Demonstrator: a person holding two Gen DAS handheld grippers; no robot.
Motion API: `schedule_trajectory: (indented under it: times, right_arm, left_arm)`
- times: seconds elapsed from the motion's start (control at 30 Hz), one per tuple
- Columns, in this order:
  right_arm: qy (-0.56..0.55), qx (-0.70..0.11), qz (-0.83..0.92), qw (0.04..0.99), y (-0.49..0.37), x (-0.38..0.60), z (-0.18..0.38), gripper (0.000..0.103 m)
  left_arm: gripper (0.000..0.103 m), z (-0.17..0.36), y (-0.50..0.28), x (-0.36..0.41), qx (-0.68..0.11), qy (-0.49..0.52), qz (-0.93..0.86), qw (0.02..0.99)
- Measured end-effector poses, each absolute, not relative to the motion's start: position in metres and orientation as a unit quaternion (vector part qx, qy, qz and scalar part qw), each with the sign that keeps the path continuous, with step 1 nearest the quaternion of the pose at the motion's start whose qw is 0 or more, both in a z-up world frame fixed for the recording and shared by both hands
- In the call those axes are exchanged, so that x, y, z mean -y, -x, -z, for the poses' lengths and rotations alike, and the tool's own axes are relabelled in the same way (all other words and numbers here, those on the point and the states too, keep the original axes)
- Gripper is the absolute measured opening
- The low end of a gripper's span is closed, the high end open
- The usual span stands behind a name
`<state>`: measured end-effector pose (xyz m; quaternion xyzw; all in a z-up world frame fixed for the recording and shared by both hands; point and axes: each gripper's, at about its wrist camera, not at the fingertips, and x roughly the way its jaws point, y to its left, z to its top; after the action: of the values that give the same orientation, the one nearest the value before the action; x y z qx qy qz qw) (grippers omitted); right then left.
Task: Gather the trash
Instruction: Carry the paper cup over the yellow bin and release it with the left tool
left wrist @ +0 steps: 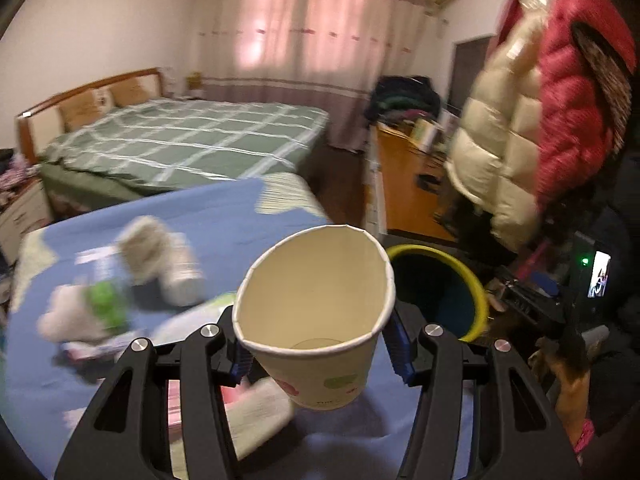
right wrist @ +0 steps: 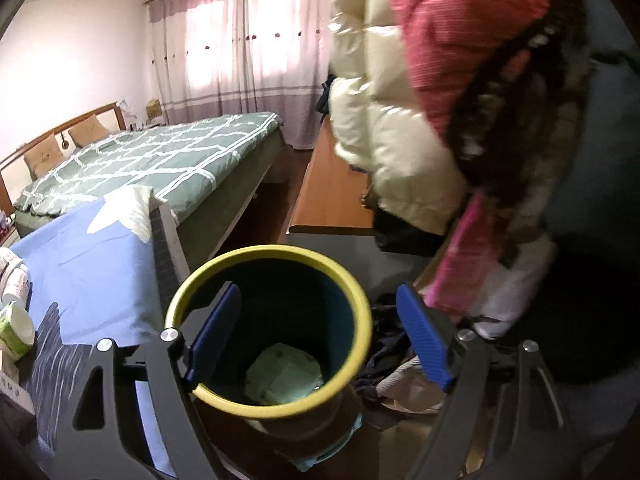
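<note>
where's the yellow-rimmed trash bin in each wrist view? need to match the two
Left wrist view: the trash bin sits right of centre, partly hidden behind the paper cup held in the left tongs.
Right wrist view: the trash bin is at lower centre, seen from above between the fingers of the open right tongs, with trash inside.
Shared landmark: the green checked bed under the pink curtains.

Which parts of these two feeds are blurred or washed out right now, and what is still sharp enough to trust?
Left wrist view: the paper cup in the left gripper is sharp, but the litter on the blue cloth is smeared and the curtain glows. Right wrist view: the open right gripper and the bin rim are fairly crisp, the puffer jackets are blurred, and the window is blown out.
</note>
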<state>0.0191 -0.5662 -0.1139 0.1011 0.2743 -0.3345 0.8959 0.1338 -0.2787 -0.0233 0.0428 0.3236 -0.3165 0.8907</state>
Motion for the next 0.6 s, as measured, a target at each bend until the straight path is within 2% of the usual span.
schedule_trajectory:
  times: [0.3,0.6]
  right_arm:
    - [-0.107,-0.262,0.334,0.899,0.02,0.583,0.115,0.081]
    - [-0.122,-0.265,0.344,0.893,0.031,0.598,0.125,0.081]
  left_arm:
    - [0.054,0.06,-0.139,0.416,-0.354,-0.087,0.371,0.854]
    - [0.055,0.088,-0.165,0.501,-0.369,-0.118,0.376,0.842]
